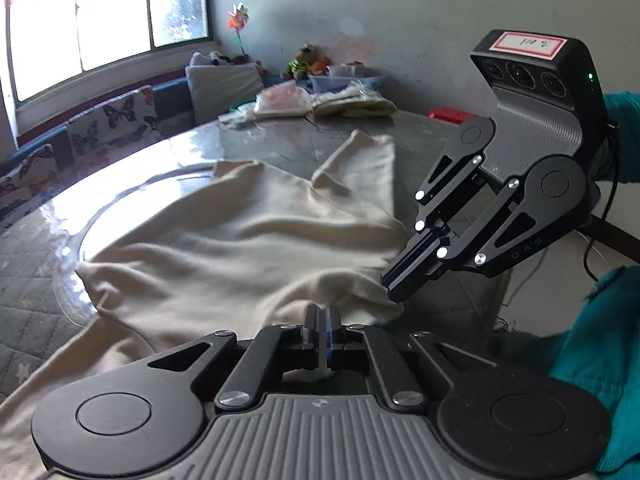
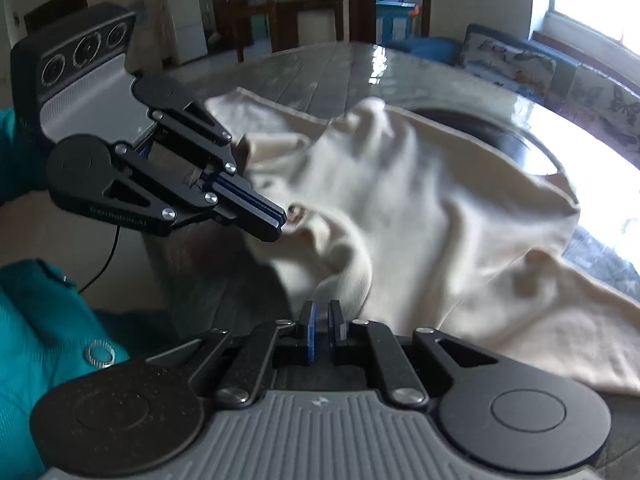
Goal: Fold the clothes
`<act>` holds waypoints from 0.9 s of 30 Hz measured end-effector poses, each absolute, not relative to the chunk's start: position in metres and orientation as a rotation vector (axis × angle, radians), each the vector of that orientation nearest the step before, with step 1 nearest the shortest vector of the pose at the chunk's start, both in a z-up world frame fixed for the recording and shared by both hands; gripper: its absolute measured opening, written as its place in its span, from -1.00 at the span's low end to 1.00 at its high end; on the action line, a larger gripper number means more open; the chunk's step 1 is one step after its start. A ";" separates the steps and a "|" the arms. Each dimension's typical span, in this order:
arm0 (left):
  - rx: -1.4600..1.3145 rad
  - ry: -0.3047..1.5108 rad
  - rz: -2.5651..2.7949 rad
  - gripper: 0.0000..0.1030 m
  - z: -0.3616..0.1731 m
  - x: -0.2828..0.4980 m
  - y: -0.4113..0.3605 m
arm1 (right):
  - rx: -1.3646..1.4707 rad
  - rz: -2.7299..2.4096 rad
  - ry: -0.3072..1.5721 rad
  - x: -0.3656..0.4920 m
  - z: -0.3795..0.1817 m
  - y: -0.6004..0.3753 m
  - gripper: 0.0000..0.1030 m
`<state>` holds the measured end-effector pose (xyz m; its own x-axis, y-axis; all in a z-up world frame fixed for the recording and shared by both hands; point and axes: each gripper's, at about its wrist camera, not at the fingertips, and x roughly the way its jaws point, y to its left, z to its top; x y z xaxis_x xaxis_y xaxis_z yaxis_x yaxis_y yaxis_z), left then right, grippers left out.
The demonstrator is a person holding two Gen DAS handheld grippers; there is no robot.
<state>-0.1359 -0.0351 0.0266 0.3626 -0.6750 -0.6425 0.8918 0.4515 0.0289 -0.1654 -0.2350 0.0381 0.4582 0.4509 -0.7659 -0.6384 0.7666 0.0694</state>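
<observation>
Left wrist view, from left: bright window (image 1: 108, 20), butterfly-print cushions (image 1: 116, 120) below it, then round glossy desk (image 1: 132, 184) carrying cream garment (image 1: 240, 240), spread and rumpled across the near half. Further back on the desk, clear plastic bags (image 1: 288, 102) with folded fabric inside; behind them a pale blue bin (image 1: 344, 80), contents too blurred to tell. Low centre, left claw (image 1: 322, 320) closed tight on the garment's near edge, cloth bunched at the tips. To the right, right claw (image 1: 394, 286) angled down, tips together at the cloth's right edge; whether fabric is pinched there, not clear from this side. On top of its housing, a white label with red border (image 1: 530, 44), handwriting unreadable; faint letters "DAS" on one link. Teal sleeve (image 1: 600, 360) at far right.

Right wrist view, from left: teal sleeve (image 2: 48, 312) with metal snap, left claw (image 2: 276, 220) shut on a fold of the garment (image 2: 400, 208), embossed lettering on its link illegible. Low centre, right claw (image 2: 322, 320) nearly shut, blue pads a sliver apart, cloth blurred just ahead; grip uncertain.
</observation>
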 end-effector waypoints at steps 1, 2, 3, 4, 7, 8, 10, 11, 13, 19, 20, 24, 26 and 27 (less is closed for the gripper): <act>0.406 0.612 -1.052 -0.90 0.026 -0.136 -0.035 | -0.233 0.686 0.864 -0.166 0.039 -0.236 -0.83; 0.401 0.608 -1.060 -0.89 0.028 -0.137 -0.034 | -0.218 0.684 0.853 -0.166 0.042 -0.239 -0.80; 0.396 0.597 -1.064 -0.88 0.031 -0.136 -0.033 | -0.204 0.683 0.841 -0.166 0.046 -0.241 -0.79; 0.390 0.585 -1.061 -0.85 0.035 -0.135 -0.033 | -0.197 0.669 0.821 -0.164 0.050 -0.245 -0.78; 0.357 0.551 -1.026 -0.85 0.047 -0.125 -0.037 | -0.183 0.579 0.762 -0.153 0.059 -0.255 -0.78; 0.342 0.546 -1.009 -0.85 0.049 -0.120 -0.040 | -0.167 0.543 0.750 -0.148 0.060 -0.260 -0.78; 0.310 0.546 -0.980 -0.85 0.050 -0.109 -0.050 | -0.148 0.485 0.740 -0.138 0.057 -0.268 -0.76; 0.296 0.554 -0.968 -0.85 0.048 -0.104 -0.056 | -0.142 0.459 0.737 -0.133 0.055 -0.271 -0.73; 0.265 0.584 -0.958 -0.85 0.042 -0.094 -0.068 | -0.123 0.408 0.750 -0.124 0.048 -0.279 -0.71; 0.297 0.672 -0.993 -0.77 0.015 -0.093 -0.096 | -0.069 0.342 0.783 -0.118 0.038 -0.308 -0.65; 0.309 0.677 -0.999 -0.76 0.011 -0.095 -0.098 | -0.057 0.330 0.770 -0.119 0.040 -0.312 -0.54; 0.303 0.678 -1.000 -0.74 0.009 -0.098 -0.096 | -0.070 0.171 0.722 -0.115 0.047 -0.345 -0.39; 0.297 0.683 -0.997 -0.72 0.009 -0.097 -0.095 | -0.072 0.081 0.721 -0.110 0.044 -0.363 -0.39; 0.298 0.683 -0.996 -0.72 0.009 -0.097 -0.096 | -0.068 -0.017 0.720 -0.104 0.041 -0.382 -0.38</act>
